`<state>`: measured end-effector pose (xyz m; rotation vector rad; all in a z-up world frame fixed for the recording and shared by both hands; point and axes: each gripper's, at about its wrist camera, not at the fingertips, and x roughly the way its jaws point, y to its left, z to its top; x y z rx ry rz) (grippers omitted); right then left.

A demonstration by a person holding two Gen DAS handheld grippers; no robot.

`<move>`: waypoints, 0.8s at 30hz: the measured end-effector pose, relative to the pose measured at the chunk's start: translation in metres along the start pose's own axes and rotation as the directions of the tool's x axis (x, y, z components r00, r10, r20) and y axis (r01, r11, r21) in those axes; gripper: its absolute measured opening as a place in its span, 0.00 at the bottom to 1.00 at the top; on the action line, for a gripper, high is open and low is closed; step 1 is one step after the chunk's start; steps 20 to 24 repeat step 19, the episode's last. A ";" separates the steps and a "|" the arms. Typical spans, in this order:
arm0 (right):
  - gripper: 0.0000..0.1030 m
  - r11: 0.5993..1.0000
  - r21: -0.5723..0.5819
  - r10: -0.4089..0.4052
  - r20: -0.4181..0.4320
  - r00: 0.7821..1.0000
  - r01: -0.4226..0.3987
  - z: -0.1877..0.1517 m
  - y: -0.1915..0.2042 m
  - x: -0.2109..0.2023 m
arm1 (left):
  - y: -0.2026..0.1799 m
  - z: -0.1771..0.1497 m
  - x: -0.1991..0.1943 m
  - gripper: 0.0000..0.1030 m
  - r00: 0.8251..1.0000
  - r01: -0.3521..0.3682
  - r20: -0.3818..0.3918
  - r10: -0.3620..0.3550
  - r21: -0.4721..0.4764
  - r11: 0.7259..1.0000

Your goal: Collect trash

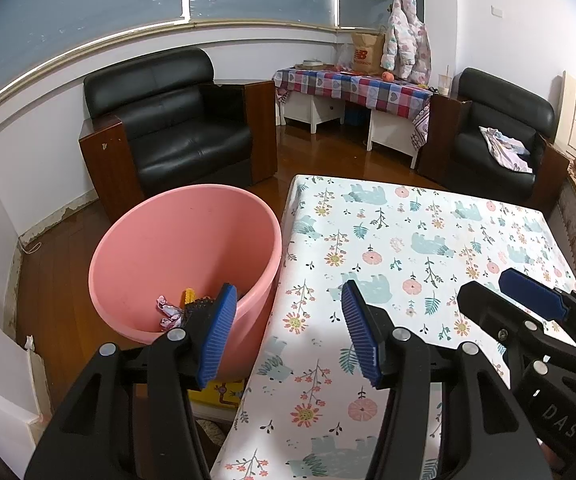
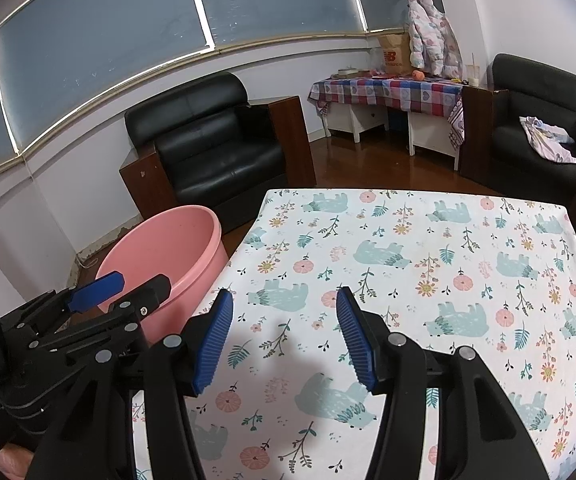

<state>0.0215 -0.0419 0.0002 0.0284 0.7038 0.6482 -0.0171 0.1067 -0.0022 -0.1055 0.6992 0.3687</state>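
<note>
Gaping ribbed-pad left hand-held gripper [image 1: 288, 328], round pink plastic bucket [image 1: 183, 240]

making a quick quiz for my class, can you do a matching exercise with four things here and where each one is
Things:
1. pink bin
2. crumpled wrappers
3. puffy jacket
4. crumpled cloth

Places:
a. on the right armchair's seat
b. on the floor left of the floral table
c. hanging above the checked table
d. at the bottom of the bin

Pairs: 1-b, 2-d, 3-c, 4-a
</note>
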 end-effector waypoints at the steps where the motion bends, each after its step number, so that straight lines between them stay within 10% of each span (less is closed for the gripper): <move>1: 0.52 1.000 0.002 0.000 -0.001 1.000 0.000 0.000 0.000 0.000 | 0.000 0.000 0.000 0.54 1.000 0.001 -0.001 -0.001 0.001 1.000; 24: 0.52 0.999 0.032 -0.028 -0.005 1.000 0.028 -0.001 -0.013 0.001 | -0.016 0.008 0.005 0.54 0.997 0.076 0.003 -0.076 0.067 0.995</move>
